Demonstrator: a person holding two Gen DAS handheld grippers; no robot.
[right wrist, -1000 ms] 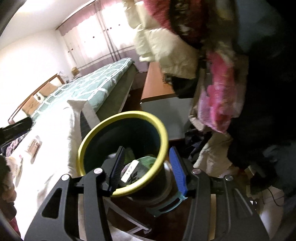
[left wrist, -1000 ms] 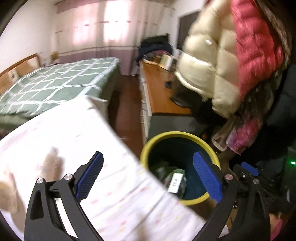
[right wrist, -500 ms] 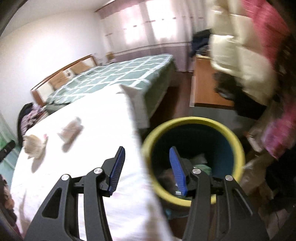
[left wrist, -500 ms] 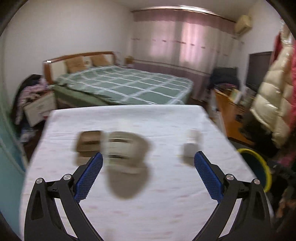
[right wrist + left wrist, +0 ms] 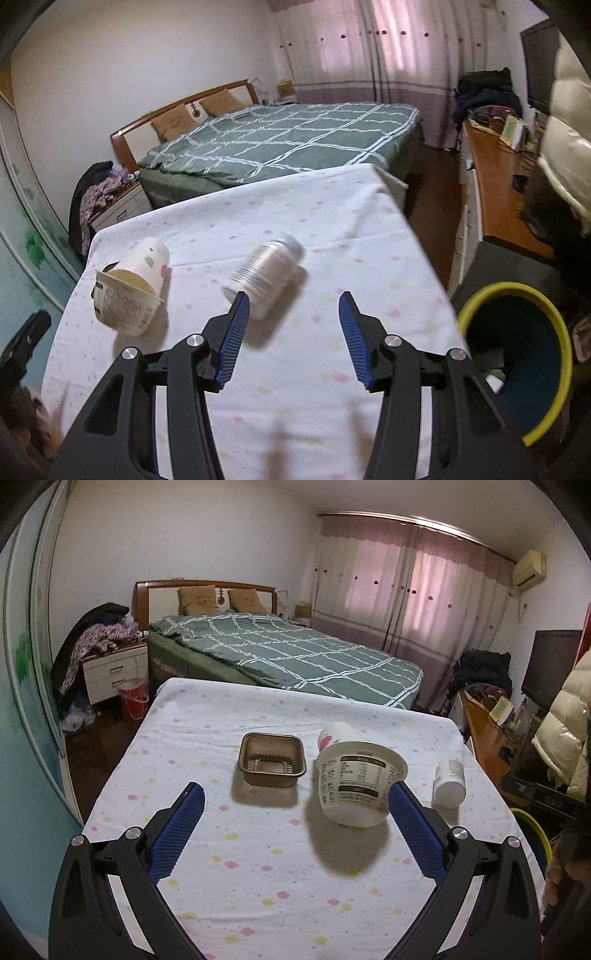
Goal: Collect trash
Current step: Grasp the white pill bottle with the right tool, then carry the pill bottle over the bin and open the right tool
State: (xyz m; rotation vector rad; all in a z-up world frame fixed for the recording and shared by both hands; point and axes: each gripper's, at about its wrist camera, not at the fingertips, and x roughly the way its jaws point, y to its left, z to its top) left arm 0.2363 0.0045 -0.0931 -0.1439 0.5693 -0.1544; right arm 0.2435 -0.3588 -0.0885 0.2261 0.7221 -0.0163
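My right gripper (image 5: 291, 336), jaws apart and empty, sits nearest the small white plastic bottle (image 5: 264, 278), lying just ahead-left, long axis angling away rightward.

My left gripper (image 5: 295, 834) is spread and empty too.

On the table lie one brown tray (image 5: 272, 760), one paper bowl (image 5: 357, 782), one paper cup (image 5: 330, 735) and one white bottle (image 5: 449, 782), beside one yellow-rimmed bin (image 5: 517, 354).

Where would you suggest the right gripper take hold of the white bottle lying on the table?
Probably across the ribbed body of the white bottle, near its middle, coming from above. It lies on its side on the table, so its round flanks are free, and the open right gripper looks wide enough to straddle them.
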